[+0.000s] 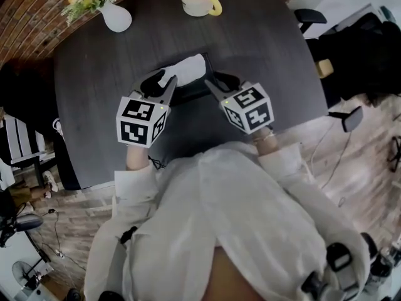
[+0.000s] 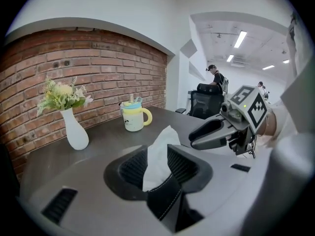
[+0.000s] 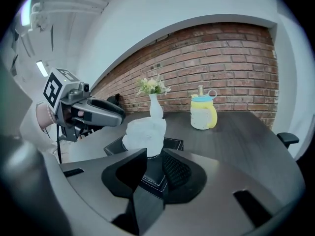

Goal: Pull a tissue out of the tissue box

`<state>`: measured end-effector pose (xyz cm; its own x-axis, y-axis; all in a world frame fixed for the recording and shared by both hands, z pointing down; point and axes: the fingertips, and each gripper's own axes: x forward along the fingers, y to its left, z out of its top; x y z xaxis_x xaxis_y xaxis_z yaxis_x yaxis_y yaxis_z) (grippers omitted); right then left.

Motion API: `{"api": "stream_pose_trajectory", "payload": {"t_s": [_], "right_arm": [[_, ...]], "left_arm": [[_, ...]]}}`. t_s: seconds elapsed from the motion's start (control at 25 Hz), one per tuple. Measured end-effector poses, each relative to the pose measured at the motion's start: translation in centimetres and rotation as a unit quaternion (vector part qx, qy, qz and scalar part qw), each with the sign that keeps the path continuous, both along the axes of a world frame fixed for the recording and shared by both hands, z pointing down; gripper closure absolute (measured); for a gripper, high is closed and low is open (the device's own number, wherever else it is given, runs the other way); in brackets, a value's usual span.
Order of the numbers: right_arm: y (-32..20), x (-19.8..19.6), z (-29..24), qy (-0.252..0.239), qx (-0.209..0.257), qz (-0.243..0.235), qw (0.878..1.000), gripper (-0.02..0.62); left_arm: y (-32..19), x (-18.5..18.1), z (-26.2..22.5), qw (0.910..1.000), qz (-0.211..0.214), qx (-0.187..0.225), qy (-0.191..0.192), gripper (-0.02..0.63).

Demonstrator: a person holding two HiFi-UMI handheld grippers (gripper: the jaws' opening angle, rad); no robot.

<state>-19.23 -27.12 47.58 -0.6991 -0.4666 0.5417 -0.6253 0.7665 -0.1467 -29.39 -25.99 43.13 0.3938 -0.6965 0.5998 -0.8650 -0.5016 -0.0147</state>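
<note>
Dark table [image 1: 263, 61] by brick wall [image 2: 98, 63]; left tool [image 2: 160, 167] spread around tissue [image 2: 160, 149] (not pinching), right tool [image 3: 153, 167] spread over tissue box [image 3: 171, 142].

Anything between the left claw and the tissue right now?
Nothing visible. The white paper tissue sticking up from the black leather tissue box stands right between the left claw's parted jaws.

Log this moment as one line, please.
tissue: sticking up from tissue box | left gripper: open, tissue between jaws | right gripper: open, at tissue box
</note>
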Motion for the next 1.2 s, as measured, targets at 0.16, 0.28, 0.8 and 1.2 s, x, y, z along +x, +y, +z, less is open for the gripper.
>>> {"api": "stream_pose_trajectory", "payload": {"t_s": [0.16,0.28,0.8,1.2], "right_arm": [[-0.7,-0.3,0.2,0.012,-0.001,0.005,1.0,0.502],[-1.1,-0.5,0.5,0.018,-0.005,0.007,1.0,0.502],[-1.4,-0.5,2.4,0.037,-0.032,0.014,0.999,0.491],[-1.8,-0.3,2.9,0.052,-0.027,0.021,0.998,0.492]], "left_arm": [[-1.2,-0.3,0.3,0.9997,0.019,-0.003,-0.015,0.483],[-2.2,0.0,0.3,0.9988,0.041,-0.003,-0.024,0.46],[-3.6,2.0,3.8,0.9888,0.131,-0.051,-0.051,0.434],[-4.1,2.0,4.5,0.988,0.135,-0.059,-0.045,0.569]]}}
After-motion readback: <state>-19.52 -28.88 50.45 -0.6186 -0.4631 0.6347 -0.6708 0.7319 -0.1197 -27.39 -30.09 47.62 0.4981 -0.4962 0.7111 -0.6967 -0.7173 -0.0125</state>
